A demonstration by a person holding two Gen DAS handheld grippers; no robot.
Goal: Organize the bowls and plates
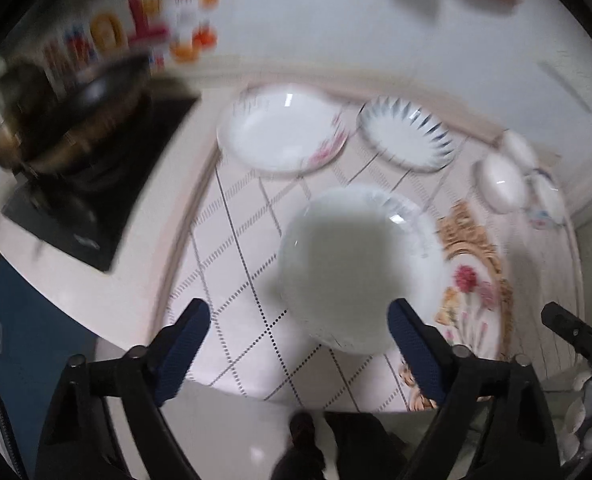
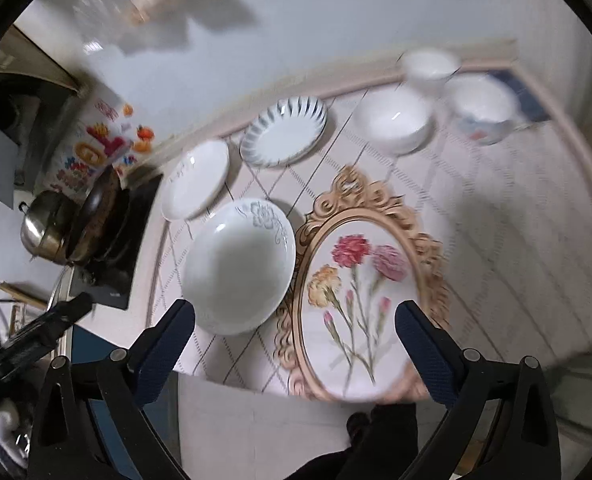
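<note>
I am looking down on the nearest white plate point(image 1: 359, 268), which is lying flat on the patterned mat point(image 1: 236, 240) covering the bench. In the left wrist view it is sitting just ahead of the left gripper point(image 1: 299, 320), its near rim falling between the two blue fingers point(image 1: 188, 340), closer to the right one. Those fingers are standing well apart with no pad touching the plate. In the right wrist view the same plate point(image 2: 240, 268), carrying a grey flower print on its far rim, is lying ahead and left of the right gripper point(image 2: 296, 320), beside its left finger. The right fingers point(image 2: 419, 340) are likewise standing apart and gripping nothing; the printed flower oval on the mat point(image 2: 359, 304) is showing between them.

Beyond it, a pink-flowered plate point(image 1: 284, 128) and a blue-striped plate point(image 1: 407, 136) are lying side by side near the back wall, apart from one another. Further right, three white bowls point(image 2: 391, 120) are standing close together; all are appearing empty, though blur is limiting certainty. All plates are appearing empty.

To the left, a dark pan point(image 2: 96, 216) and a steel pot point(image 2: 44, 224) are sitting on a black cooktop point(image 2: 116, 280). Their contents I cannot tell.
</note>
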